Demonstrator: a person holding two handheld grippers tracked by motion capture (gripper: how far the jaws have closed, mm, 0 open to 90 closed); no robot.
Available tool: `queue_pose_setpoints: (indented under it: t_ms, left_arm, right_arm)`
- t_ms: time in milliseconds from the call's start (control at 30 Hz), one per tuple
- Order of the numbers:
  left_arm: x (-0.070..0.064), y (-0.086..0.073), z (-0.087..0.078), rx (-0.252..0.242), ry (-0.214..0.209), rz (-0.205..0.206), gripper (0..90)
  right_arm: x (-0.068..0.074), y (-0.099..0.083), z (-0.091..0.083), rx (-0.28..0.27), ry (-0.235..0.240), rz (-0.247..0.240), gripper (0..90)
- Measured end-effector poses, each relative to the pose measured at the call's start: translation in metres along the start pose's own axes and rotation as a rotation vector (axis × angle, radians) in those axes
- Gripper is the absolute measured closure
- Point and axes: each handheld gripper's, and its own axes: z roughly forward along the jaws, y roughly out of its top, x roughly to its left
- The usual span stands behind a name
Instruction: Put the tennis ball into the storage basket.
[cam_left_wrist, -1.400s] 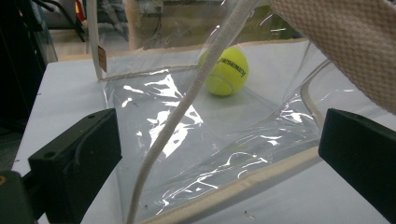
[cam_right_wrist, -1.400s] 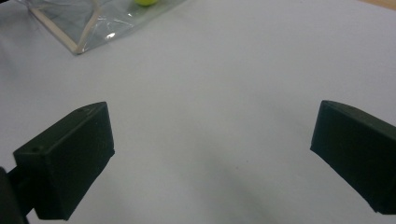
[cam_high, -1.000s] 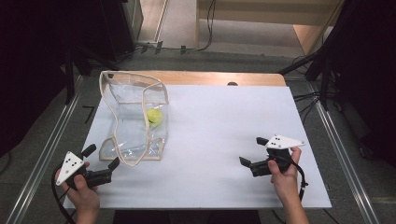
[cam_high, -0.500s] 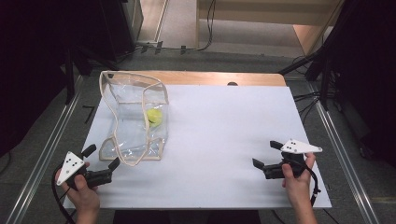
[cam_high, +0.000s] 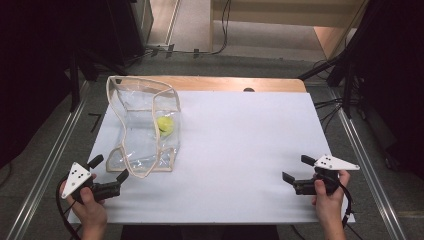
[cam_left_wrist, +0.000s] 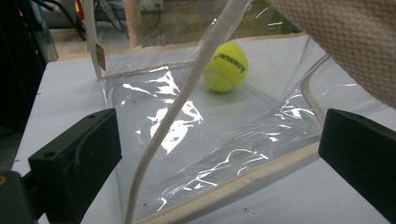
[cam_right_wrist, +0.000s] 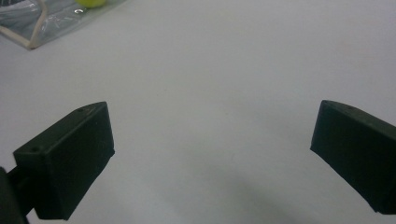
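- The clear bag (cam_high: 142, 131) slumps at the upper left of the high view on the white table cover (cam_high: 240, 150), its cream-trimmed mouth sagging and open toward the lower left corner.
- Inside it sits 1 tennis ball (cam_high: 165, 124), resting on the bag's floor near the far wall; in the left gripper view the ball (cam_left_wrist: 226, 66) lies at top centre, behind a loose trim strap.
- The left gripper (cam_high: 107, 173) hovers low left in the high view, jaws spread wide, right at the bag's near edge and gripping nothing.
- Risk here, as I read it: closing on the thin plastic instead of the stiff trim (cam_left_wrist: 233, 186) could let the film slip out or crumple.
- A tug on the floppy bag could roll the ball out through the open mouth.
- The loose strap (cam_left_wrist: 177, 105) could snag a jaw.
- The right gripper (cam_high: 295, 169) waits at lower right, jaws spread, well apart from the bag, so nothing steadies the far side; the bag may slide across the cover.
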Motion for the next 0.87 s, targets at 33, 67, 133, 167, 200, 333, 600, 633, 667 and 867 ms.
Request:
queue_pose_setpoints:
  t_ms: [33, 67, 133, 167, 200, 333, 600, 633, 667, 867]
  left_arm:
    - [0.000, 0.000, 0.000, 0.001, 0.000, 0.000, 0.0]
    - [0.000, 0.000, 0.000, 0.000, 0.000, 0.000, 0.0]
    - [0.000, 0.000, 0.000, 0.001, 0.001, -0.001, 0.0]
    - [0.000, 0.000, 0.000, 0.001, 0.002, 0.000, 0.0]
    - [0.000, 0.000, 0.000, 0.001, 0.002, 0.001, 0.0]
    - [-0.001, 0.000, 0.000, 0.005, 0.004, 0.006, 0.0]
    - [-0.001, 0.000, 0.000, 0.006, 0.002, 0.006, 0.0]
    - [-0.001, 0.000, 0.000, 0.007, 0.003, 0.007, 0.0]
    - [-0.001, 0.000, 0.000, 0.009, 0.004, 0.008, 0.0]
    - [-0.001, 0.000, 0.000, 0.006, 0.002, 0.005, 0.0]
  right_arm:
    - [-0.002, -0.001, -0.002, -0.007, -0.005, 0.006, 0.0]
    - [-0.004, -0.003, -0.003, -0.017, -0.004, 0.007, 0.0]
    - [-0.007, -0.005, -0.006, -0.019, -0.013, 0.022, 0.0]
    - [-0.009, -0.007, -0.008, -0.026, -0.015, 0.027, 0.0]
    - [-0.011, -0.008, -0.009, -0.032, -0.017, 0.028, 0.0]
    - [-0.018, -0.014, -0.015, -0.048, -0.030, 0.052, 0.0]
    - [-0.026, -0.026, -0.024, -0.083, -0.044, 0.088, 0.0]
    - [-0.027, -0.026, -0.025, -0.092, -0.043, 0.091, 0.0]
    - [-0.027, -0.027, -0.025, -0.099, -0.043, 0.095, 0.0]
    - [-0.028, -0.028, -0.022, -0.086, -0.044, 0.104, 0.0]
